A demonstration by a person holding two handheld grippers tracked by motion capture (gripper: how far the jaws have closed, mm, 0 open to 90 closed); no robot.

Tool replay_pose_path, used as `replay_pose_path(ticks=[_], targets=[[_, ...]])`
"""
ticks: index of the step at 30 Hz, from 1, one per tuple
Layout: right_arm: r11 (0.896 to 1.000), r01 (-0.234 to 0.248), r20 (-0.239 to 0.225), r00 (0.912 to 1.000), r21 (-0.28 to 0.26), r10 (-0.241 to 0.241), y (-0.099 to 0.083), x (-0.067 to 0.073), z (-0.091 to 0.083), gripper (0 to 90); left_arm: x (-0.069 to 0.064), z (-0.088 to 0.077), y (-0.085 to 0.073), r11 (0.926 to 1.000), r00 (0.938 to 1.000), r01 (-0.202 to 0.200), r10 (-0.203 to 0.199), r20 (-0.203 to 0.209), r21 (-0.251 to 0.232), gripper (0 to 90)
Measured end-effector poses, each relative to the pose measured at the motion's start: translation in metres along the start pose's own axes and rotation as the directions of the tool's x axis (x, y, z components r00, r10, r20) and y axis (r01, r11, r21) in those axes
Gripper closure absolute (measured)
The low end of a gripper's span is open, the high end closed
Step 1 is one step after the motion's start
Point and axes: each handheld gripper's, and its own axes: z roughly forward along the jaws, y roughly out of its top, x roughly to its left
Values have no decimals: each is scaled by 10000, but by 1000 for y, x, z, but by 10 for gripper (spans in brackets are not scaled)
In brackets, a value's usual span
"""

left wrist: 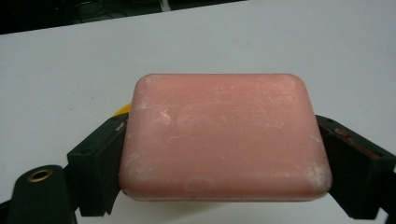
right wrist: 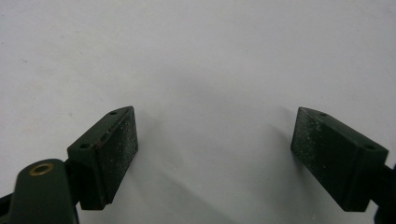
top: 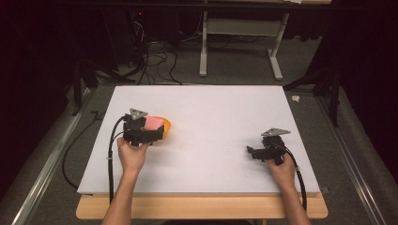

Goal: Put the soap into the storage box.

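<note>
A pink bar of soap point(left wrist: 224, 135) is clamped by its short ends between the two black jaws of my left gripper point(left wrist: 222, 123). In the high view the left gripper point(top: 157, 127) holds the soap point(top: 153, 123) just over an orange dish point(top: 166, 126) at the left middle of the white board; a sliver of the dish point(left wrist: 123, 108) peeks out beside the left jaw. Lower on the right side of the board, my right gripper point(top: 251, 152) points left. Its jaws stand wide apart with nothing between them, as the right gripper view point(right wrist: 214, 114) shows over bare white surface.
The white board point(top: 211, 108) lies on a wooden table whose front edge point(top: 202, 208) shows below it. A cable point(top: 110, 154) trails from each gripper toward the person. Behind the board are floor cables and a desk frame point(top: 239, 47).
</note>
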Motion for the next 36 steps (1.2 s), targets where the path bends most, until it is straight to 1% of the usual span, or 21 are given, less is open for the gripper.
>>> replay_pose_path(ticks=[2,4,5,10,16,17,20,21,24,28,33,36], targets=[[10000,10,-10,10000,8,-10,0,0,0,153,2,2,2,10000,10000,-22,22,-68,37,138],[10000,13,-9,10000,9,-13,0,0,0,153,5,6,4,9999,9999,140,-140,-39,73,138],[10000,10,-10,10000,9,-10,0,0,0,153,6,9,5,9997,9998,183,-181,-94,136,138],[10000,3,-11,10000,14,-3,0,0,0,153,6,13,7,9996,9998,119,-114,-179,243,138],[10000,9,-6,10000,-11,-9,0,0,0,153,7,20,12,9995,9995,235,-230,-236,191,138],[10000,-5,-6,10000,-1,5,0,0,0,153,7,23,12,9993,9994,272,-266,-218,247,138],[10000,7,-8,10000,-12,-7,0,0,0,153,8,26,12,9990,9993,317,-310,-222,316,138],[10000,11,-5,10000,-14,-11,0,0,0,153,10,28,13,9985,9989,422,-415,-219,345,138],[10000,-14,-9,10000,-1,14,0,0,0,152,12,31,12,9983,9986,387,-372,-363,425,138],[10000,-32,-13,10000,2,32,0,0,0,152,15,35,12,9975,9979,492,-470,-435,508,138],[10000,-44,-12,10000,2,44,0,0,0,152,16,41,11,9964,9968,502,-458,-657,679,138],[10000,-19,-10,10000,-5,19,0,0,0,152,17,45,10,9957,9964,571,-523,-670,724,138]])
